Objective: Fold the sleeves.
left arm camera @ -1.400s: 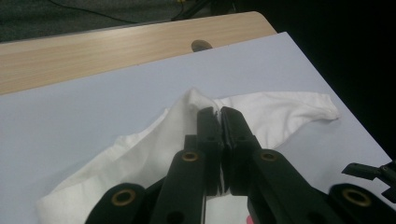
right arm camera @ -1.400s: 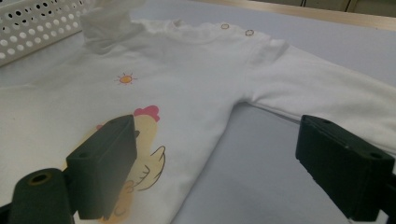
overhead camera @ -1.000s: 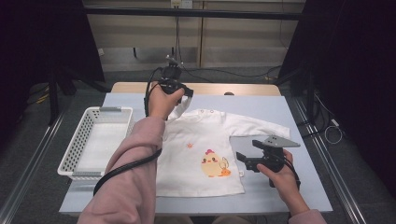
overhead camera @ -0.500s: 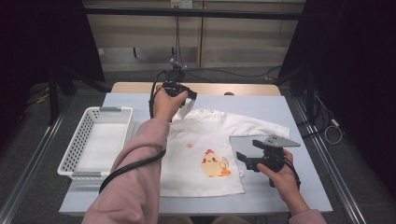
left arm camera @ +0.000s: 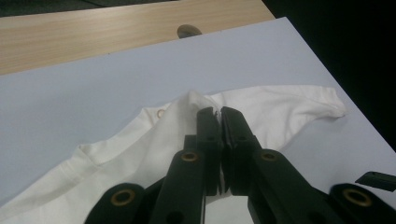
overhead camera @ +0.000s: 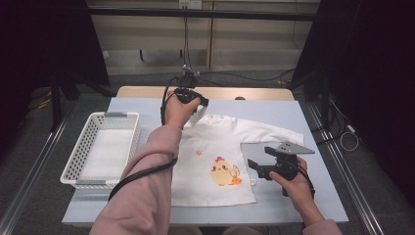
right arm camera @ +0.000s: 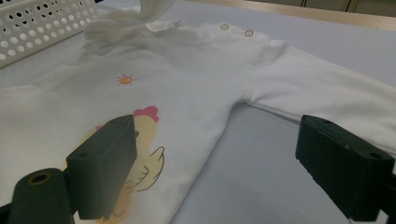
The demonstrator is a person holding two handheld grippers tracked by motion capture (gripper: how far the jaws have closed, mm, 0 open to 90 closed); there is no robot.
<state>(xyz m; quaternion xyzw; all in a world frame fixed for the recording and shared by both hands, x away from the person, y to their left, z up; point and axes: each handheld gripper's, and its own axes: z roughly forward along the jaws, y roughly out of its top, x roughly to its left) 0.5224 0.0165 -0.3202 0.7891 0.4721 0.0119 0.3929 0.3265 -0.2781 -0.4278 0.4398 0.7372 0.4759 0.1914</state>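
A white child's shirt (overhead camera: 215,156) with a yellow chick print lies face up on the pale blue table (overhead camera: 293,112). At its far left shoulder my left gripper (overhead camera: 199,104) is shut on a pinched-up fold of the shirt's fabric. In the left gripper view the two jaws meet on that white fold (left arm camera: 205,100), and the shirt's sleeve (left arm camera: 299,100) stretches off to the right. My right gripper (overhead camera: 255,169) rests low by the shirt's right side, open. In the right gripper view its wide-apart jaws frame the shirt (right arm camera: 187,70) and bare table, and nothing sits between them.
A white perforated basket (overhead camera: 100,147) stands empty on the table's left side, and its wall (right arm camera: 42,23) also appears in the right gripper view. A wooden strip (overhead camera: 235,92) runs along the table's far edge. Dark curtains and floor surround the table.
My left gripper has shifted a little to the right with the fold of fabric still pinched. The right gripper has stayed where it was.
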